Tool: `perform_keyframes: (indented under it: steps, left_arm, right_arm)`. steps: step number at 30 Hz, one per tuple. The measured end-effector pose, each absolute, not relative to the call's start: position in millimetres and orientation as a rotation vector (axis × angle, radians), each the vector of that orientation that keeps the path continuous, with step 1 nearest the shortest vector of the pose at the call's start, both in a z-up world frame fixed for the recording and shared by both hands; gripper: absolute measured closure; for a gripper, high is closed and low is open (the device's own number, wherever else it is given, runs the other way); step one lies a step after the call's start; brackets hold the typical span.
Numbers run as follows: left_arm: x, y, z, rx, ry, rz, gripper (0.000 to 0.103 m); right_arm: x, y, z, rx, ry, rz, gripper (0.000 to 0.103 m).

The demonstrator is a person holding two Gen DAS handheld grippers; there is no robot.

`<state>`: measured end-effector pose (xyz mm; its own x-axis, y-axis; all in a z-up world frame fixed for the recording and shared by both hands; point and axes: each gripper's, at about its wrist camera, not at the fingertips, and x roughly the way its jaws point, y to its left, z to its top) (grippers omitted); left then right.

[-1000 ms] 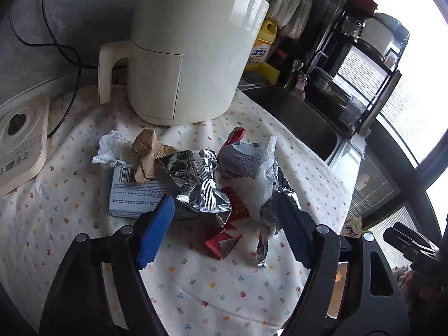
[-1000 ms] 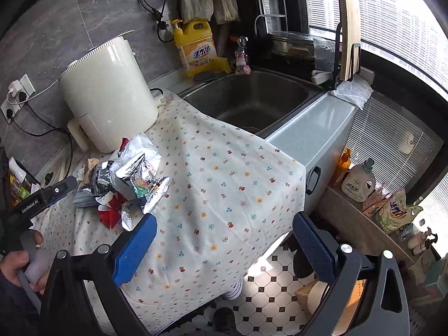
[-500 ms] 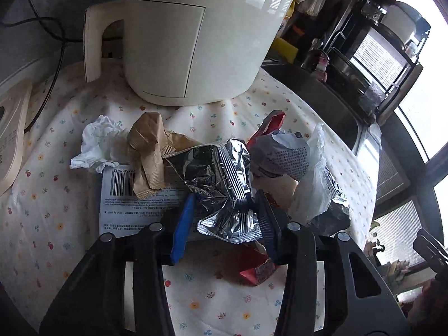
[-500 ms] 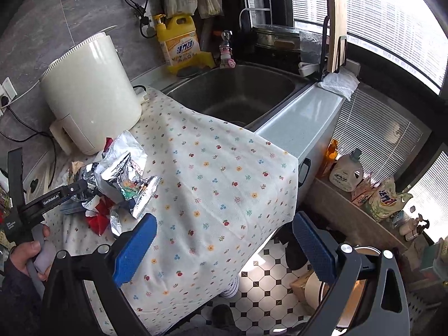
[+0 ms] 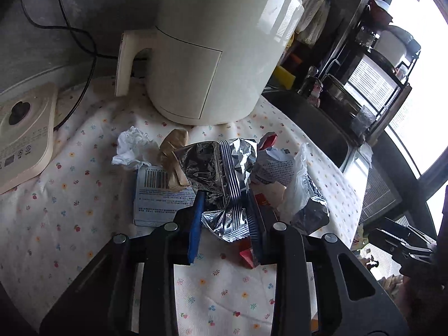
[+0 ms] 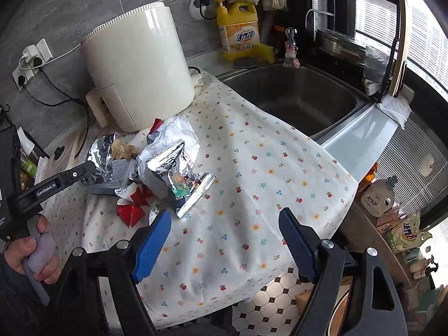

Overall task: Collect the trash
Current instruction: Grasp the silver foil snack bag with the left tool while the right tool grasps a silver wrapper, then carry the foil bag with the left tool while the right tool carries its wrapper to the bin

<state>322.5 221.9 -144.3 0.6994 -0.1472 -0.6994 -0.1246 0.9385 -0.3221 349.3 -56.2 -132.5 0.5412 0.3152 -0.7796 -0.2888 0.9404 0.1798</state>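
A pile of trash lies on the flowered cloth (image 5: 84,204). My left gripper (image 5: 224,218) is shut on a crumpled silver foil wrapper (image 5: 221,168) at the pile's near side. Around it lie a white tissue (image 5: 131,148), brown crumpled paper (image 5: 173,145), a flat printed packet (image 5: 156,196), a white plastic bag (image 5: 282,168) and red wrappers (image 5: 247,254). In the right wrist view the pile shows a foil snack bag (image 6: 176,170) and red wrapper (image 6: 131,210). My right gripper (image 6: 224,240) is open and empty, above the cloth's front edge, right of the pile.
A cream air fryer (image 5: 212,56) stands behind the pile. A cream appliance (image 5: 22,134) sits at the left. The sink (image 6: 296,95) is to the right, with a yellow detergent bottle (image 6: 240,30) behind it. The floor (image 6: 266,308) lies below the counter edge.
My left gripper has moved in on the pile and closed on the silver foil wrapper. My right gripper has moved closer to the pile, still open.
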Motion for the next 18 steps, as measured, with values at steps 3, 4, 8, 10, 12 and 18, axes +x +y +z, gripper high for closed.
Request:
perform_keyframes:
  steps: [3,4,8,10,12,18]
  left_arm:
    - [306,231,-144,-0.372,0.801,0.024,0.074]
    - [300,234,-144,-0.377,0.801,0.037,0.074]
    - [278,244,-141,-0.390,0.798,0.095,0.074]
    - [267,249,-139,-0.394,0.795,0.126,0.074]
    - [258,255,-138,-0.399,0.794,0.156,0.074]
    - [236,263,-134,-0.405,0.790,0.208,0.074]
  right_arm:
    - [356,-39,-137,0.016,0.949,0.428,0.039]
    - [359,-34,-138,0.008,0.953,0.448,0.042]
    - [368,-14,-146,-0.030,0.964,0.506,0.050]
    - [376,-6,-151,-0.041,0.975,0.528,0.057]
    - [386,1,-159,-0.053,0.991,0.531,0.069]
    - [392,1,-157,-0.026,0.980,0.543,0.098]
